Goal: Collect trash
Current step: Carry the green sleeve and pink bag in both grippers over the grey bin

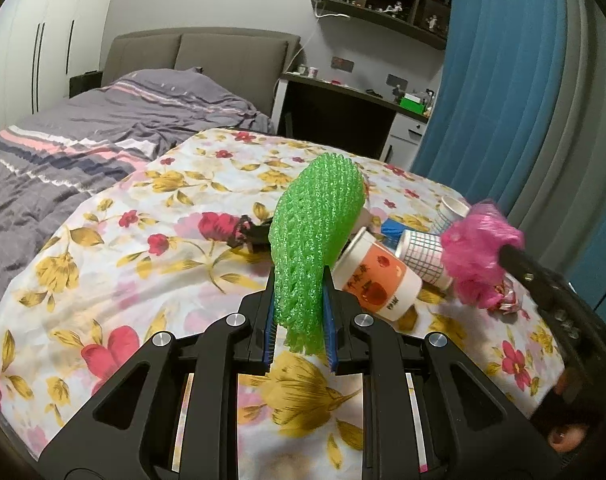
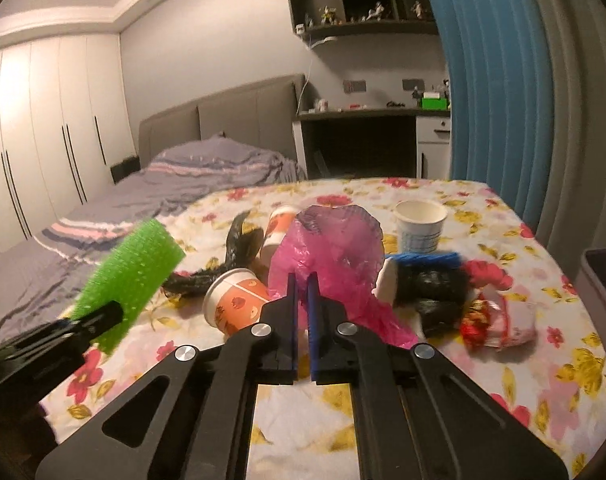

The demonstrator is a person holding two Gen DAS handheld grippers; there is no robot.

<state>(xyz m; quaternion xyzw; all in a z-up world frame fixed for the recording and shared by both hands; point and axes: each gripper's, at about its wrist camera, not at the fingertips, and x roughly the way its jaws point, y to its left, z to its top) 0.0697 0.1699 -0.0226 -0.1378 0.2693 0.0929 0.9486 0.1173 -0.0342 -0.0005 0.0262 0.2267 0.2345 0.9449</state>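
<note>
- Left hand-held gripper [image 1: 299, 316] clamped on green foam fruit net [image 1: 315, 240], raised over floral tabletop [image 1: 143, 280].
- Right hand-held gripper [image 2: 301, 300] pinched narrow on pink plastic bag [image 2: 335, 256], amid cups and wrappers at tabletop's far right.

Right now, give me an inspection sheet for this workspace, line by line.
Surface: floral tablecloth, rumpled.
Job's things: green foam net in left gripper; pink plastic bag in right gripper.
Clutter: orange paper cup on its side, checked cup upright, black bag, red wrapper.
Grippers: both shut on their items.
Cables: white cable on far wall.
Surroundings: bed, desk, blue curtain, grey bin at right.
</note>
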